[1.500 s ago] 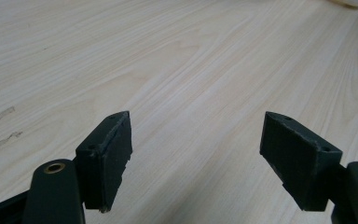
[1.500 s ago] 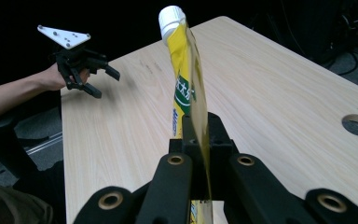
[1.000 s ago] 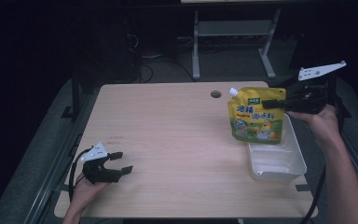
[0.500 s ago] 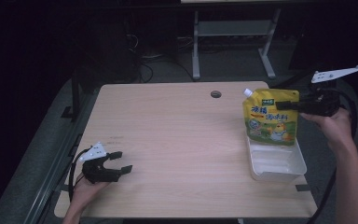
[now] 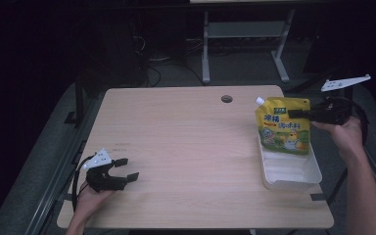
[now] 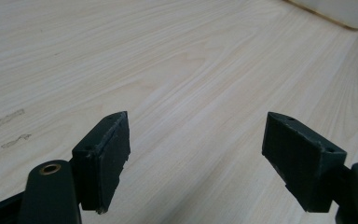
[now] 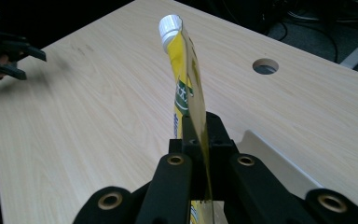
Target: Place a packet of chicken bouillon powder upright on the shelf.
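Pouch point(image 5: 282, 125), yellow with a white screw cap at its top left corner, pinched by its upper right edge in the jaws of the right gripper point(image 5: 293, 113), hanging upright over the far end of the white tray point(image 5: 293, 178) at the right side of the bench point(image 5: 186, 147). Lower edge of the pouch down inside the tray's far end; whether touching the tray floor, cannot tell. In the right gripper view, pouch point(image 7: 186, 98) seen edge-on, thin and tilted slightly, clamped tight between the two black pads of the right gripper point(image 7: 199, 140), cap pointing away toward the far side. Round cable hole point(image 5: 226, 99) in the bench top just left of the pouch and farther off. Left gripper point(image 5: 125, 169) at the near left corner of the bench, held low in a hand, well apart from pouch and tray. Jaws there spread wide with nothing between them, bare wood grain under the left gripper point(image 6: 196, 154) in the left gripper view. Dark floor and metal frame legs beyond the far edge.
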Demonstrator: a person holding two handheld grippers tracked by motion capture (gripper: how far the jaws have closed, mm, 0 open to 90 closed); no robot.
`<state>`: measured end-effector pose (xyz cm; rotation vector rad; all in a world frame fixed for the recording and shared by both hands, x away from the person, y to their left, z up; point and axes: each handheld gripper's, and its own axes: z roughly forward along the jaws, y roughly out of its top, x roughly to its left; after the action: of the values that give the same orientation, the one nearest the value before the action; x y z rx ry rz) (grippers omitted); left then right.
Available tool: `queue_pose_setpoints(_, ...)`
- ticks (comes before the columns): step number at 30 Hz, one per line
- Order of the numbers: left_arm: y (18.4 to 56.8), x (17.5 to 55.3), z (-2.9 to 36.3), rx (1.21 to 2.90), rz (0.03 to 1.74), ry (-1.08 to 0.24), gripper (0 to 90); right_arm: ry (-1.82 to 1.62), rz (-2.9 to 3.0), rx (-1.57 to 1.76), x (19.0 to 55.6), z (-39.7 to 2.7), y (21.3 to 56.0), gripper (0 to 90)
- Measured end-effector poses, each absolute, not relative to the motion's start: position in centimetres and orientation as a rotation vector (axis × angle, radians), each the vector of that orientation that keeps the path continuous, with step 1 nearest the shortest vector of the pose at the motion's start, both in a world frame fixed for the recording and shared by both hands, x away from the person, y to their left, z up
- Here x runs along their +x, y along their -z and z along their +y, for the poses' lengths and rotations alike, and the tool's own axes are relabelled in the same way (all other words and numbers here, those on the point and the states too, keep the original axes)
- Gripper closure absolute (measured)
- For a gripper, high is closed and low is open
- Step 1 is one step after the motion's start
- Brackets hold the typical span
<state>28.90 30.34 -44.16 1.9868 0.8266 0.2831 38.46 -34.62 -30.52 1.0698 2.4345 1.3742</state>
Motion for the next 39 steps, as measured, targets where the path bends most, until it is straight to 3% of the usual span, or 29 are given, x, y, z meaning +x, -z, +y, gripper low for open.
queue_pose_setpoints(14, 44.2, 28.9, 30.5, 1.985, 0.832, -0.276, 23.1, -1.333, 2.44, 1.12, 38.6, -34.4, 32.2, 87.8)
queue_pose_setpoints(29, 44.4, 29.0, 30.1, 1.999, 0.824, -0.265, 23.1, -1.337, 2.378, 1.156, 37.5, -35.5, 31.2, 77.4)
queue_pose_setpoints(39, 44.4, 29.0, 30.0, 2.0, 0.825, -0.261, 23.1, -1.333, 2.373, 1.162, 36.8, -36.3, 31.2, 87.0)
